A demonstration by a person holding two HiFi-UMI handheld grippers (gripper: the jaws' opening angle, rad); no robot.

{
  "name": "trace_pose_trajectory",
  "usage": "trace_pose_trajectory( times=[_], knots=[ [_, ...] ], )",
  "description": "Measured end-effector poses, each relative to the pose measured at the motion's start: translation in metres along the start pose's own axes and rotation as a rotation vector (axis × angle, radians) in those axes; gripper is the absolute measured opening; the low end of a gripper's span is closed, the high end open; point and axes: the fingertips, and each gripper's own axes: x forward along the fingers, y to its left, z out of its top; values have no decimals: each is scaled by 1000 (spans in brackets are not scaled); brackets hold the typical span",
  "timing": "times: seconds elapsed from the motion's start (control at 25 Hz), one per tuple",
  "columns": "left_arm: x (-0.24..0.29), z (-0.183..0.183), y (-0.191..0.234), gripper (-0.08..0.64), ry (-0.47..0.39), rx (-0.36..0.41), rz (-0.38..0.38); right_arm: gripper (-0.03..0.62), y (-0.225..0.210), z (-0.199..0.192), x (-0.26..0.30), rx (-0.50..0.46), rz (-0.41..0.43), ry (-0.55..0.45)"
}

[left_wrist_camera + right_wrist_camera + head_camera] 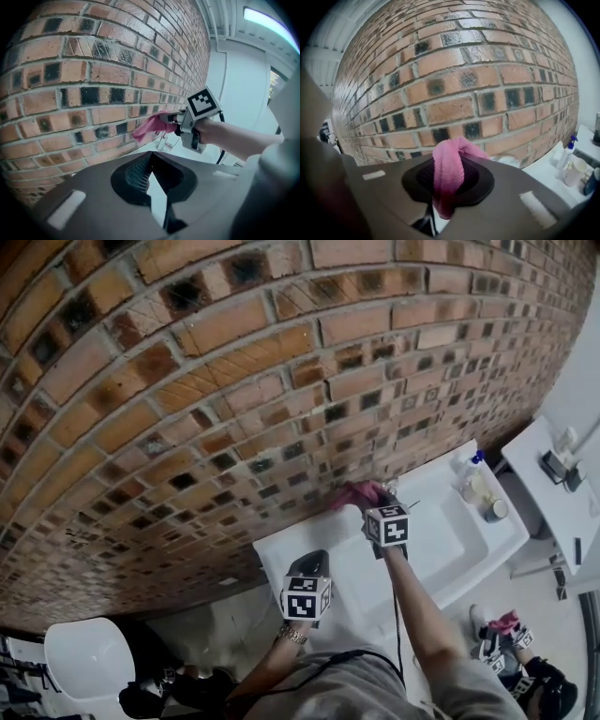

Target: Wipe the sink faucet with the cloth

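A pink cloth [353, 493] is bunched in my right gripper [368, 502], which is shut on it and held up against the brick wall at the back of the white sink [441, 549]. The chrome faucet [392, 487] stands just right of the cloth; in the left gripper view the faucet [164, 141] shows right below the cloth [151, 126]. In the right gripper view the cloth [449, 171] fills the jaws of the right gripper [449, 180] and hides the faucet. My left gripper [309, 565] hangs over the sink's left part, shut and holding nothing [150, 159].
A spray bottle [467, 465] and cups [494, 510] stand on the sink's right ledge. A white shelf [548, 498] lies to the right, a toilet [89, 657] at the lower left. The brick wall [234, 381] rises close behind the sink.
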Motion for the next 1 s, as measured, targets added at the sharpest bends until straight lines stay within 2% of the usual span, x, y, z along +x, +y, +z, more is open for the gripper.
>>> trace_pose_trajectory(
  times=[0.16,0.32,0.44,0.56,0.64,0.76,0.84,1.0],
  knots=[
    [4,-5,8,18,21,-1,2,43,-62,21,-3,-21,-185,-20],
    [8,-8,20,18,31,-13,13,43,-111,17,0,-10,-242,-6],
    [11,-10,23,18,41,-21,11,40,-146,8,5,67,-300,11],
    [14,-11,21,18,48,-18,3,38,-174,-29,12,96,-348,130],
    [15,-12,20,18,55,-15,0,38,-178,-63,15,100,-344,203],
    [17,-15,20,18,66,-11,-6,37,-167,-102,18,122,-304,233],
    [20,-14,20,18,70,-10,-9,37,-150,-115,26,110,-270,247],
    [24,-16,13,18,79,1,-24,35,-94,-142,34,89,-61,314]
  ],
)
